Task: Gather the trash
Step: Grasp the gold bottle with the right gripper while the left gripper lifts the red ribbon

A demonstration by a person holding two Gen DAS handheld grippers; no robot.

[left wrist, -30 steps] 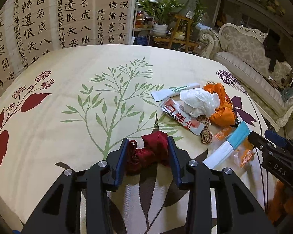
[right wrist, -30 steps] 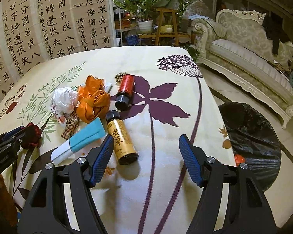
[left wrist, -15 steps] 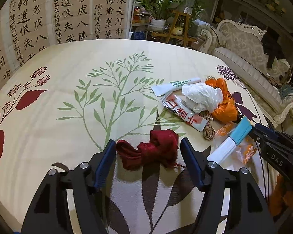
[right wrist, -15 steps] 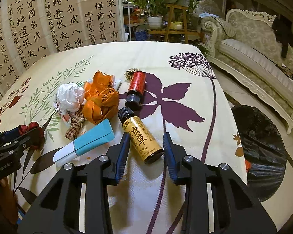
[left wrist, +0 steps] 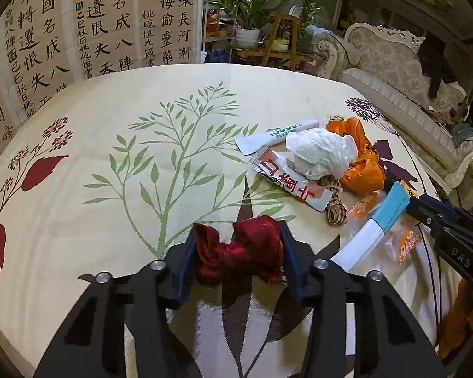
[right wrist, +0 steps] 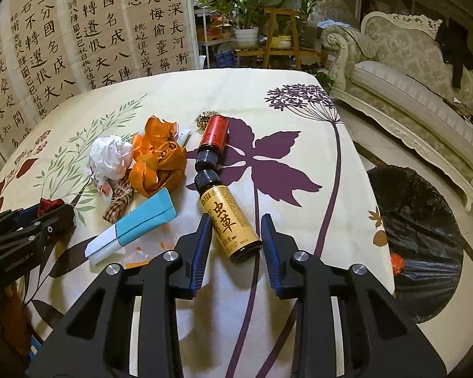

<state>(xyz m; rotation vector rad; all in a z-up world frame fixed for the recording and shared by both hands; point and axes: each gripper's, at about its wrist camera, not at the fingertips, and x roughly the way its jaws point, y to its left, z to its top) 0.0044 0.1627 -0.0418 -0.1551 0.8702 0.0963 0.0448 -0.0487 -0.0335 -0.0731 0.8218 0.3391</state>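
Observation:
A crumpled dark red cloth [left wrist: 239,252] lies on the flowered tablecloth [left wrist: 110,220]. My left gripper [left wrist: 236,242] is closing, and its blue pads press on the cloth from both sides. A yellow-labelled bottle [right wrist: 230,223] with a black cap lies askew on the cloth. My right gripper [right wrist: 236,223] is closing around its lower half, and its pads meet the bottle's sides. In the left wrist view the right gripper [left wrist: 425,208] shows at the right edge. In the right wrist view the left gripper [right wrist: 47,217] sits at the left edge.
A trash pile lies between the grippers: a blue-and-white pack [right wrist: 142,223], orange plastic [right wrist: 157,160], a white plastic wad [right wrist: 110,157], a red bottle [right wrist: 214,132], a red-and-white wrapper [left wrist: 293,182]. A black trash bag [right wrist: 419,220] stands open on the floor right of the table. A sofa [right wrist: 410,78] is behind it.
The left jaws let go of the red cloth, opened wide, then closed on it again. The right jaws narrowed from wide open to the yellow bottle's sides.

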